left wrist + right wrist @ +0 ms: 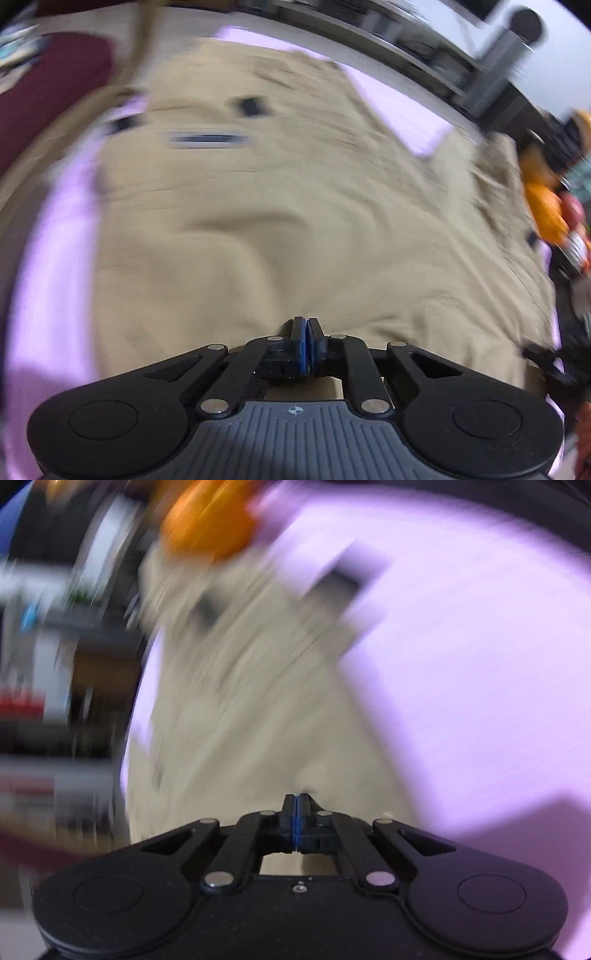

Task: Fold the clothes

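Note:
A tan garment (280, 206) lies spread over a pale lilac table (51, 280), with dark patches near its far edge. My left gripper (306, 325) is shut, its tips at the garment's near edge; the cloth seems pinched between the pads. In the right wrist view the same tan garment (251, 716) runs away from me in heavy blur. My right gripper (296, 801) is shut at the garment's near edge, apparently gripping the cloth. The other gripper shows as a black shape at the left view's right edge (554, 365).
A maroon cloth (48, 88) lies at the far left. Orange clothing (543, 206) sits at the table's right end, also in the right wrist view (210, 520). Dark shelving (424, 55) runs behind the table. Bare lilac tabletop (461, 686) spreads to the right.

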### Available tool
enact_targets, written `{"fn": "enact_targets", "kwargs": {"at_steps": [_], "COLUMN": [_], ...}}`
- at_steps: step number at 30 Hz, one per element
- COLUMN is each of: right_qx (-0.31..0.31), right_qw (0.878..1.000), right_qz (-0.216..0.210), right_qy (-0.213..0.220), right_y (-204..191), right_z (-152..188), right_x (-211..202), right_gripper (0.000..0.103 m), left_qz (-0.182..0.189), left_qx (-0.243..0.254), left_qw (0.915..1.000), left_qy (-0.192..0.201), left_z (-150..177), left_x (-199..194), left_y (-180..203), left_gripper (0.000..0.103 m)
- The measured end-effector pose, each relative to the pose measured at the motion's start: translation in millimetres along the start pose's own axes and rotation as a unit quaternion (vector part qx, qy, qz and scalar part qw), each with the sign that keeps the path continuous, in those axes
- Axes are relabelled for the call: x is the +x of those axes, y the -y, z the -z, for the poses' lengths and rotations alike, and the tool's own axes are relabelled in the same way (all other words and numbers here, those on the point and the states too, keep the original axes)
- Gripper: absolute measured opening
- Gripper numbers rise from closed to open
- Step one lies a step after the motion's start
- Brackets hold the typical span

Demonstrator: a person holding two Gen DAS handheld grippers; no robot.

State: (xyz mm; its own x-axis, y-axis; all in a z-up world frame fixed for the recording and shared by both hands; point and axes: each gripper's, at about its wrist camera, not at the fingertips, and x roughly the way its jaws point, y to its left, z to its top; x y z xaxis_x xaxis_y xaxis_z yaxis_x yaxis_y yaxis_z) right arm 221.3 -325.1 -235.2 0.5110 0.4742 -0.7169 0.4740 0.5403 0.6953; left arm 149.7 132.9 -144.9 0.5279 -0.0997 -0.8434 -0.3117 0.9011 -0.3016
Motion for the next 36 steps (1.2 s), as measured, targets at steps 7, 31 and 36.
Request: {"fn": "enact_targets", "kwargs": {"at_steps": [7,31,36], "right_qx": [0.019,-0.166,-0.129], "right_qw": [0.996,0.981,0.991], "right_qz": [-0.022,-0.018,0.027], "right_qy": [0.084,-0.097,-0.03], "right_y": [35,-49,-20], "right_z": [-8,97,77], "right_x": [-73,28,-14], "right_gripper": [0.013,0.0,0.0], "left_qz": [-0.038,0.03,-0.001], "left_qx": [0.006,0.059,0.053], "left_qw": [0.9968,0.9977,0.9985], "left_qy": [0.07,-0.014,0.012], "left_z": [27,51,59], "left_x": [-62,-24,-53], "left_y": [-25,8,-13], "left_gripper": [0.007,0.013,0.009]}}
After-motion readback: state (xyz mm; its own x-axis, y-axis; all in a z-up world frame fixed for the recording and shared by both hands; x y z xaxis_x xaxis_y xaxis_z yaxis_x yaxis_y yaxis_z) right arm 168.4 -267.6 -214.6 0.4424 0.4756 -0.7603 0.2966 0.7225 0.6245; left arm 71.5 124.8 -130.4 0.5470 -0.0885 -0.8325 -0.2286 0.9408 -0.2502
